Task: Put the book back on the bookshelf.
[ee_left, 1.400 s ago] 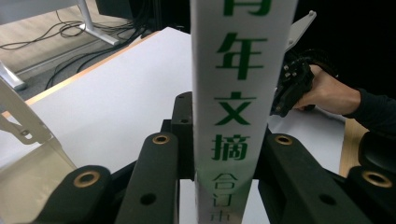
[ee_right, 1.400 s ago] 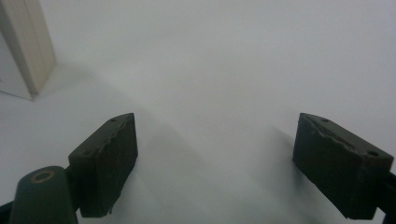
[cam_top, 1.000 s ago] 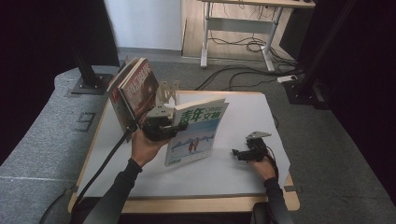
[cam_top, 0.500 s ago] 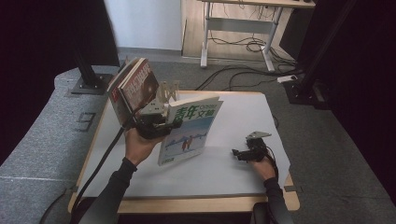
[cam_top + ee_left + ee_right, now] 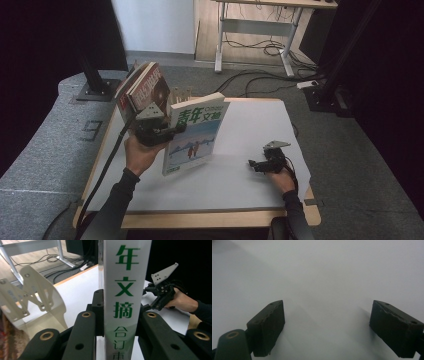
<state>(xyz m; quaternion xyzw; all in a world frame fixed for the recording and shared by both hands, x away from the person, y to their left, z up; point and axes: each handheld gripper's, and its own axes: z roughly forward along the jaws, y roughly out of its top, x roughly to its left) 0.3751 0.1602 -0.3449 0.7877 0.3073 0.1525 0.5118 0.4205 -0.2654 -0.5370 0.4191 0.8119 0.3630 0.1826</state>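
Observation:
A thick book (image 5: pixel 192 132) with green characters and a blue-and-white cover stands upright, lifted off the white table top (image 5: pixel 250 130). My left gripper (image 5: pixel 165 134) is shut on its spine; in the left gripper view that white spine (image 5: pixel 125 290) is clamped between the black jaws of the left gripper (image 5: pixel 120 322). A white slotted book rack (image 5: pixel 181 95) stands at the table's back left, with red-covered books (image 5: pixel 145 90) leaning in it. My right gripper (image 5: pixel 256 164) rests low over the table at the right, open, and the right gripper (image 5: pixel 327 327) has bare white surface between its jaws.
The rack's white dividers (image 5: pixel 30 297) rise just left of the held book in the left gripper view. A black stand base (image 5: pixel 95 90) sits on the grey floor beyond the table's left corner. A desk frame and cables (image 5: pixel 260 45) lie far behind.
My left hand has carried the upright book a little left and up toward the rack. The right hand and its gripper have stayed where they were.

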